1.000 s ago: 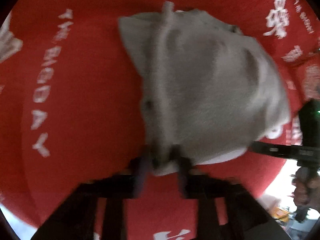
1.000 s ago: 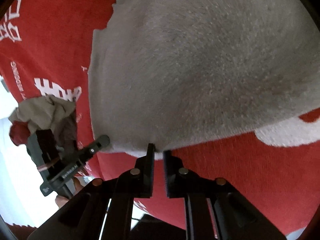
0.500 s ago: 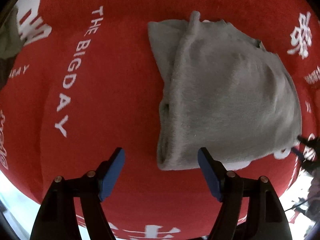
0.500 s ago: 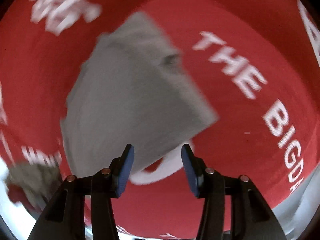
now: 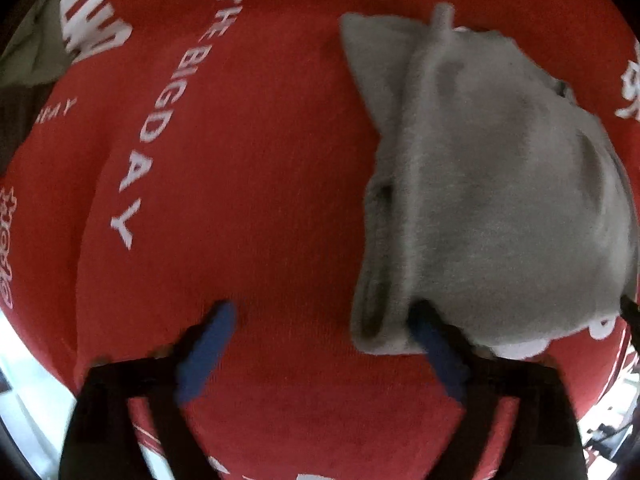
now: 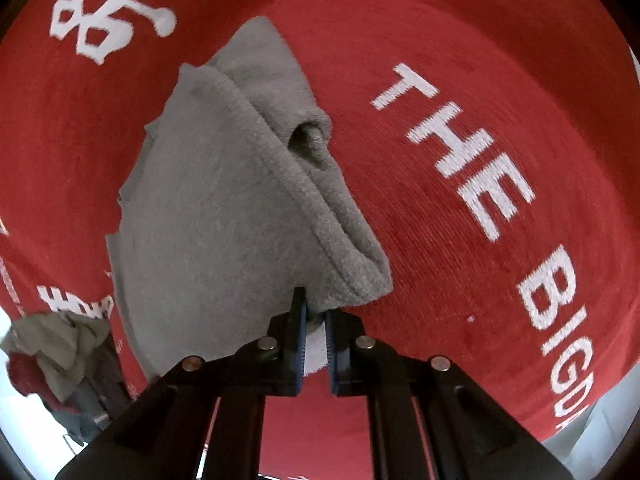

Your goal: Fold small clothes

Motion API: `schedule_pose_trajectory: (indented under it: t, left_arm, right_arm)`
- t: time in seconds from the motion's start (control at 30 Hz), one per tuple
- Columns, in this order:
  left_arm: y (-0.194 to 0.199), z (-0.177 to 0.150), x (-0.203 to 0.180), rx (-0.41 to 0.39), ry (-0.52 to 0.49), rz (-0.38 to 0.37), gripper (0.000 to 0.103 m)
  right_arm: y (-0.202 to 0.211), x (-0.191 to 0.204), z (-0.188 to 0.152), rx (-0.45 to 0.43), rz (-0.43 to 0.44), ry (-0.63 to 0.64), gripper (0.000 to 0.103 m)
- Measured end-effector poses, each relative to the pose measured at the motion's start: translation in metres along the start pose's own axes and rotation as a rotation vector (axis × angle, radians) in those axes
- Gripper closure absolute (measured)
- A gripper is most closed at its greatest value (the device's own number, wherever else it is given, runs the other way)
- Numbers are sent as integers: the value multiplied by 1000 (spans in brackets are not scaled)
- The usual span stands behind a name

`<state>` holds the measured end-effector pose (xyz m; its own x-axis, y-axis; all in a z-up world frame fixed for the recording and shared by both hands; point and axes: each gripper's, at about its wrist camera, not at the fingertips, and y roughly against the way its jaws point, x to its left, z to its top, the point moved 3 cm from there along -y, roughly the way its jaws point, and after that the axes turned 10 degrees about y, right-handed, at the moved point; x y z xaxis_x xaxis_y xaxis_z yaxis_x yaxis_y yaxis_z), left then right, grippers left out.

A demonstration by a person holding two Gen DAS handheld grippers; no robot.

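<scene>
Downward, left gripper (image 5: 320,320) fingers opening wide; right gripper (image 6: 316,312) fingers pinching grey garment (image 6: 216,208) edge.

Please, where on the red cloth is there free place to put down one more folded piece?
Free: the red printed cloth between the white "THE BIGDAY" lettering and the folded grey fleece garment. Crowded: around the garment, where both grippers work.

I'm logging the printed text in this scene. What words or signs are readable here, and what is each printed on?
"THE BIGDAY": white letters on the red cloth under the folded grey garment; the right wrist view cuts it off after "BIGD".
"DAY": partial, same cloth, far left edge of the left wrist view.
Large white Chinese-style characters on the cloth: not readable to me.
Other white prints at the cloth's edges: too blurred or cut off.
</scene>
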<state>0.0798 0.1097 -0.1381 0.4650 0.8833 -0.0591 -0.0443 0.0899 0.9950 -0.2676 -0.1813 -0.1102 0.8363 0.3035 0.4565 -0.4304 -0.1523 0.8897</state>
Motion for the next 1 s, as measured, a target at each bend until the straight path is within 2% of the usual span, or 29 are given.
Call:
schedule_pose_trajectory:
  t: [0.07,0.27,0.37,0.47,0.57,0.63,0.73,0.8,1.0]
  left_arm:
    - [-3,1,4,11,25,-20,0]
    - [-1,5,0,46,11,-6,0]
    - [4,15,-8,25,-25,34,0]
    - [15,11,-13,28,-38,24,0]
    - [25,8,-14,29,-28,21,0]
    - [31,6,-16,24,-30,32,0]
    - [37,1,-19,25,-38,42,0]
    - [41,0,-21,33,-41,41,0]
    - [49,0,-31,34,-63,49,0]
  right_arm:
    - [-1,0,1,4,-1,-5,94]
    - [-1,6,2,14,-34,41,94]
    - [1,11,2,12,-87,59,94]
    - [4,16,2,16,-145,69,93]
    - [11,20,0,31,-203,101,82]
    - [18,26,-3,38,-241,142,81]
    - [24,37,-8,50,-240,191,72]
    - [25,46,-14,64,-230,218,56]
    - [14,77,-30,101,-162,275,55]
